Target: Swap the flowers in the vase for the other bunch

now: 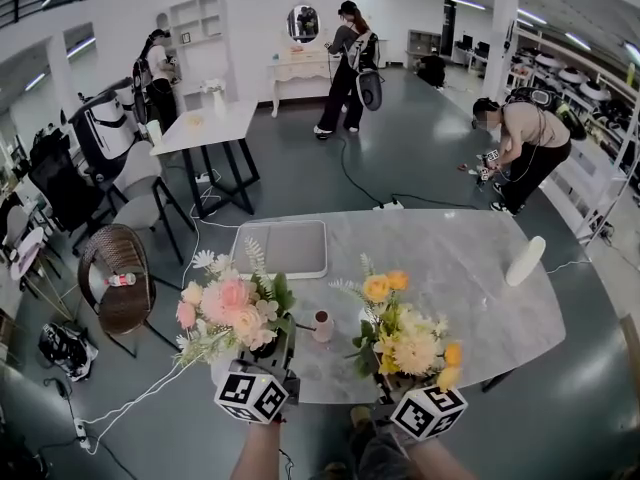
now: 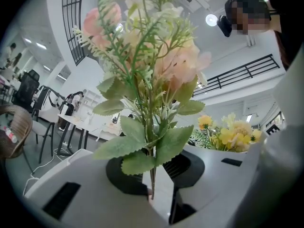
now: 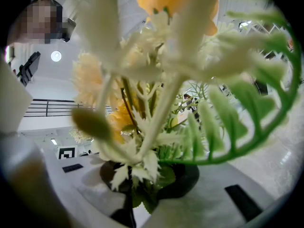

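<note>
Over the marble table (image 1: 470,268), left gripper (image 2: 152,194) fingers (image 2: 85,184) clamp the pink bunch (image 1: 232,308), right gripper (image 3: 127,208) fingers (image 3: 213,208) the yellow bunch (image 1: 410,343).

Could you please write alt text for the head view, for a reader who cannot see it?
The left gripper holds a pink flower bunch and the right gripper a yellow flower bunch, both over a marble table. A small vase stands empty between them.

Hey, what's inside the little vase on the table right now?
No stems: the vase shows a bare dark mouth. The pink bunch and yellow bunch are both outside it. Deeper inside is hidden.
</note>
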